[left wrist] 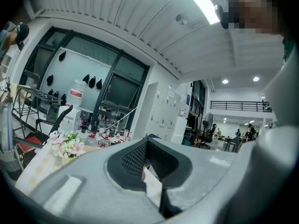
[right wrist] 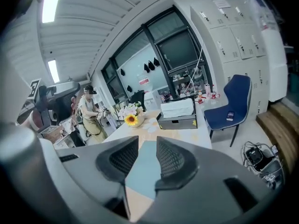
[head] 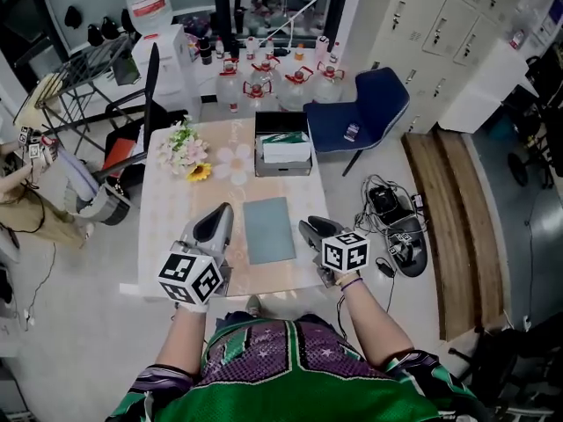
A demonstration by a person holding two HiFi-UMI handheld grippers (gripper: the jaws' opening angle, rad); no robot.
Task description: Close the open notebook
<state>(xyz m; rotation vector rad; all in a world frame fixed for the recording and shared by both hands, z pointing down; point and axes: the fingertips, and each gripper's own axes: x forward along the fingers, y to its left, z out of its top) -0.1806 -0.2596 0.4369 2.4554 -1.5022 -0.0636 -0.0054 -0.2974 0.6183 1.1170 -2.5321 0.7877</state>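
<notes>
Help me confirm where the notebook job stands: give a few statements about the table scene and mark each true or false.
1. The teal notebook lies flat on the table and looks closed. True.
2. The right gripper is clamped on the notebook. False: its jaws stand apart and hold nothing.
3. The flowers stand at the table's far left. True.
4. The blue chair stands left of the table. False: it stands to the right.
5. The box sits at the table's near edge. False: it sits at the far edge.

floor [head: 88, 323]: pale | blue chair [head: 362, 111] beside table [head: 171, 214] | white lockers [head: 431, 25] | strip light [right wrist: 49, 1] overhead
</notes>
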